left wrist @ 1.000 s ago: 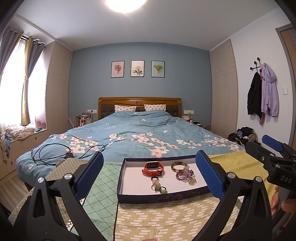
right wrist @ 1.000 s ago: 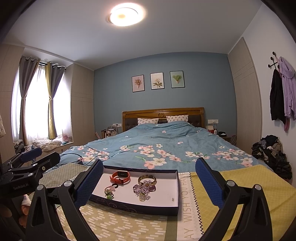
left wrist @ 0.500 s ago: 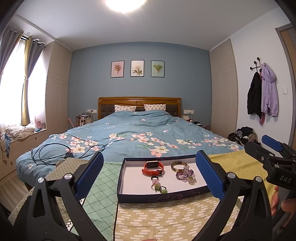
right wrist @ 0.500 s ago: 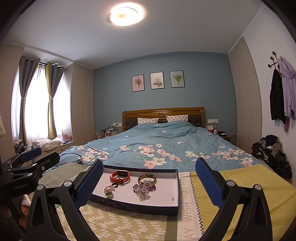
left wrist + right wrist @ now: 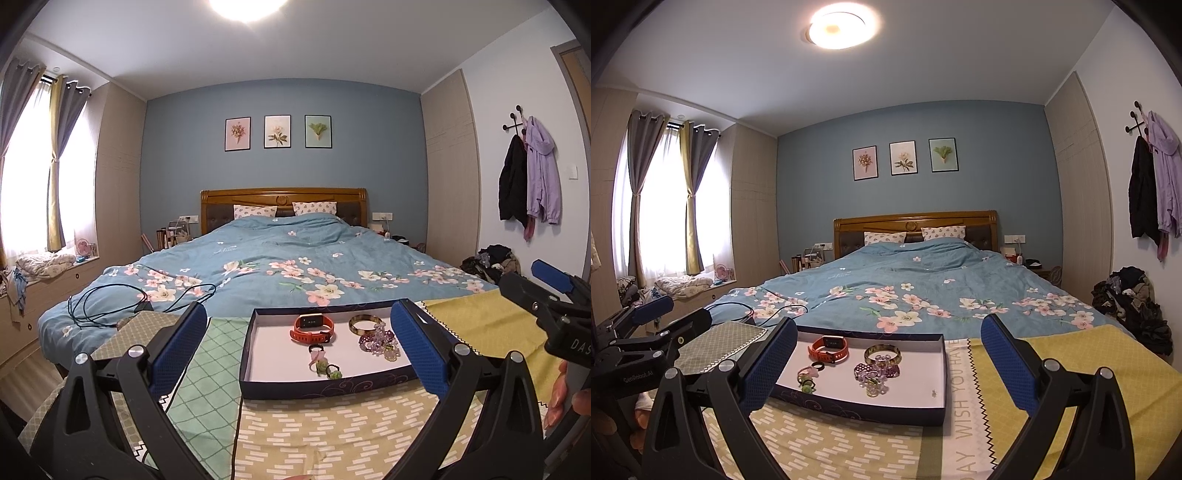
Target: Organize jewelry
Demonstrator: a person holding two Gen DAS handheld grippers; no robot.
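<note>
A home bedroom: a made bed (image 5: 295, 266) with pillows (image 5: 255, 211), curtains (image 5: 692, 199), and coats (image 5: 526, 184) on hooks.

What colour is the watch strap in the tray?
Orange-red, on the watch inside the tray; clearest in the left wrist view.

A blue accent wall (image 5: 820, 177) is carrying three framed botanical prints (image 5: 904, 158) above a wooden headboard (image 5: 916, 220). A floral duvet (image 5: 908, 291) is covering the bed. A ceiling light (image 5: 836, 29) is glowing; curtains (image 5: 692, 199) are flanking a bright window (image 5: 661, 206). Coats (image 5: 1152, 184) are hanging right.
</note>
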